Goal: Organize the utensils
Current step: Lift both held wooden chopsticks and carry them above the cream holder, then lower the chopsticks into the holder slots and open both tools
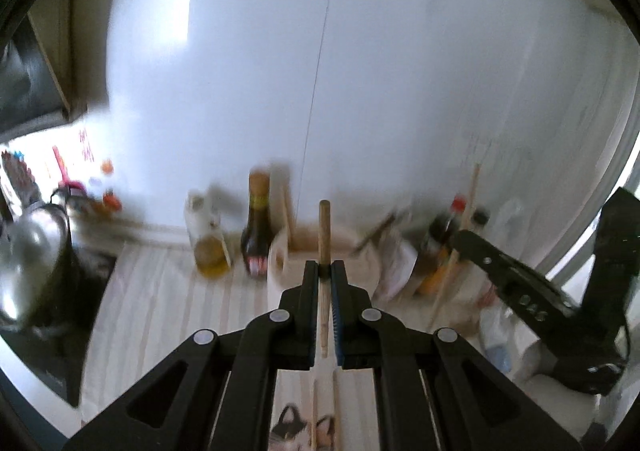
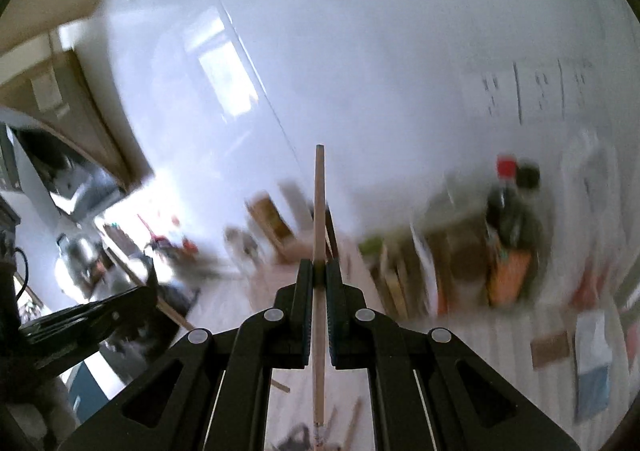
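Observation:
My left gripper [image 1: 325, 271] is shut on a wooden chopstick [image 1: 324, 235] that stands upright between the jaws, above a striped cloth. A cream utensil holder [image 1: 280, 271] stands just behind it with wooden sticks in it. My right gripper [image 2: 319, 271] is shut on another long wooden chopstick [image 2: 319, 203], also upright. The right gripper shows in the left wrist view [image 1: 456, 241] at the right, with its chopstick [image 1: 472, 191]. More chopsticks [image 1: 314, 411] lie on the cloth below. Both views are blurred.
A soy sauce bottle [image 1: 258, 227] and an oil bottle [image 1: 208, 243] stand by the white wall. More bottles [image 1: 444, 235] and packets crowd the right. A steel kettle [image 1: 32, 259] sits on a stove at the left.

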The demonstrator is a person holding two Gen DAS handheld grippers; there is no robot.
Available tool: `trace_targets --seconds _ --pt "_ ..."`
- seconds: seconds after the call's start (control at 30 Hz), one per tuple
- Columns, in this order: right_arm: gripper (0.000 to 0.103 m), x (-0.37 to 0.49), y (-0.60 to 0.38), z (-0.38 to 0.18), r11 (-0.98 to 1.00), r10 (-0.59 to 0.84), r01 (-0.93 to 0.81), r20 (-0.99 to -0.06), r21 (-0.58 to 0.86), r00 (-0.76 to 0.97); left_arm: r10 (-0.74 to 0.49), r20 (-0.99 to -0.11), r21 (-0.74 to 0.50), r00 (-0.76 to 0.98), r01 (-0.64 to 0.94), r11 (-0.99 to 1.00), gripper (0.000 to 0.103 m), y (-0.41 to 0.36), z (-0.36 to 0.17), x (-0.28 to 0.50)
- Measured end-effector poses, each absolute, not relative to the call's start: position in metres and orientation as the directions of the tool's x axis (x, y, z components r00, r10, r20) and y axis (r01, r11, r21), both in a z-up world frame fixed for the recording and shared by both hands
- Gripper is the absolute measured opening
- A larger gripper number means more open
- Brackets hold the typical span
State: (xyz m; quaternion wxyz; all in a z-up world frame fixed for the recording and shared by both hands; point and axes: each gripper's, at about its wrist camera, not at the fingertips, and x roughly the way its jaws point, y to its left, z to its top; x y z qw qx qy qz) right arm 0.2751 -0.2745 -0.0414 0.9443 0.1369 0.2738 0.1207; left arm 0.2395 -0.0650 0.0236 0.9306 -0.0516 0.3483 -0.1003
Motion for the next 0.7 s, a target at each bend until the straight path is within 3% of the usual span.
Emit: trace_targets --seconds 0.17,0.33,0.7 --pt "0.006 0.306 -0.271 0.009 0.939 0.277 -0.161 -0.397 0.303 0.875 -0.213 -0.576 -0.173 0.789 0.137 0.975 0.003 -0.062 0.061 0.269" --pt "0.006 0.349 -0.269 0.032 0.935 0.253 -0.135 -0.351 0.327 0.902 -0.185 -0.573 -0.18 0.799 0.098 0.979 0.004 -0.06 0.065 0.313" --pt "0.006 0.432 -0.25 0.006 0.953 0.203 -0.108 -0.332 0.283 0.921 -0.155 -0.656 -0.159 0.739 0.066 0.985 0.004 -0.06 0.024 0.388"
